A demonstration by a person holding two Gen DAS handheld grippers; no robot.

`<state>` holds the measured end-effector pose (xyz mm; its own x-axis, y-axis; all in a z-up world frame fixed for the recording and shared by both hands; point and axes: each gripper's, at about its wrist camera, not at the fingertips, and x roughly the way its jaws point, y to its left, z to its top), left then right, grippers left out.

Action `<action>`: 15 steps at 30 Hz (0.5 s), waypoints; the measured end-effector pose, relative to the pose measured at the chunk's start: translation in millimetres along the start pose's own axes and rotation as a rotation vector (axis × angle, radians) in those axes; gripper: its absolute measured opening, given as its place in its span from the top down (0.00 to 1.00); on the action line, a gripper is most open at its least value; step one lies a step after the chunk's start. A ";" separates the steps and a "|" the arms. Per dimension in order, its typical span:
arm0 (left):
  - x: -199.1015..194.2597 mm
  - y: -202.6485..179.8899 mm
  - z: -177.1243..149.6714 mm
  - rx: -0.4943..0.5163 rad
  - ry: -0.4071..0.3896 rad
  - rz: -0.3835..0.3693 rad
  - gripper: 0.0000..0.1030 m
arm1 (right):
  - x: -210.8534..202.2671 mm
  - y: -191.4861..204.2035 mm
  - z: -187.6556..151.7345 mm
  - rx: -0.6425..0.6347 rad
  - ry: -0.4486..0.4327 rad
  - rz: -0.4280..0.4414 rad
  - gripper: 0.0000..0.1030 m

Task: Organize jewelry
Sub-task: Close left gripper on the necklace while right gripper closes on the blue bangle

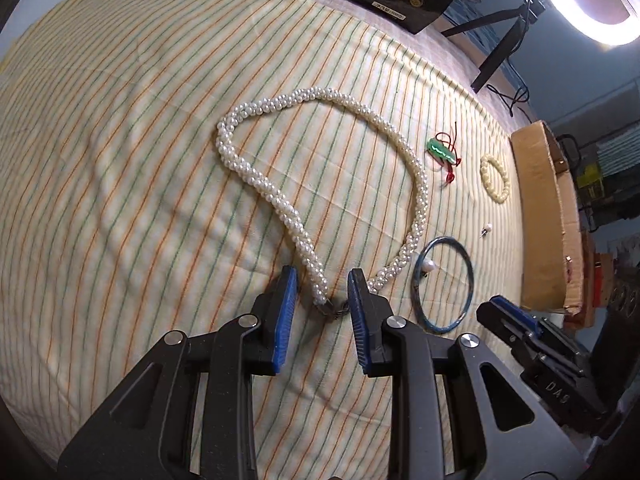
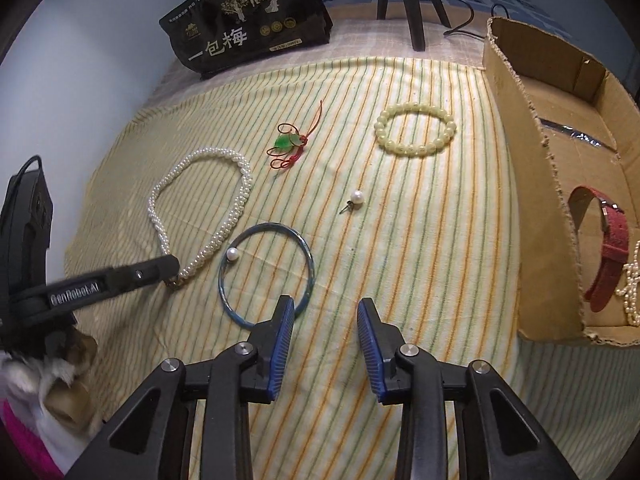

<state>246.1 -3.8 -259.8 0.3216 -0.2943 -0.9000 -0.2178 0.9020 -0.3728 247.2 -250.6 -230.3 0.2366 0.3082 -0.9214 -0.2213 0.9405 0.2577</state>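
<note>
the left gripper (image 1: 322, 294) stands with its jaws apart around the clasp end of the pearl necklace (image 1: 320, 168), low in the frame's centre, pads not pressing. closing off-centre could pinch the striped cloth (image 1: 120, 200) or drag the blue bangle (image 1: 443, 284) just beside. the right gripper (image 2: 325, 326) is apart and empty; the cardboard box (image 2: 516, 184) waits at right.

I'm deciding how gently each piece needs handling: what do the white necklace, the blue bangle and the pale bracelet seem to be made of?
White necklace: twisted strands of small glossy beads, pearl or imitation, with a dark metal clasp. Blue bangle: a thin rigid ring, mottled blue, perhaps glass, stone or enamel. Pale bracelet: round translucent yellowish beads, jade-like or resin.
</note>
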 end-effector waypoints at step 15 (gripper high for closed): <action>8.0 2.5 -0.4 0.015 -0.079 0.040 0.94 | 20.7 14.5 9.4 -0.027 0.003 -0.059 0.80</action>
<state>247.7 -4.0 -268.0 0.3849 -0.2323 -0.8932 -0.2185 0.9173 -0.3328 257.7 -229.2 -242.9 0.2472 0.2514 -0.9358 -0.2327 0.9529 0.1945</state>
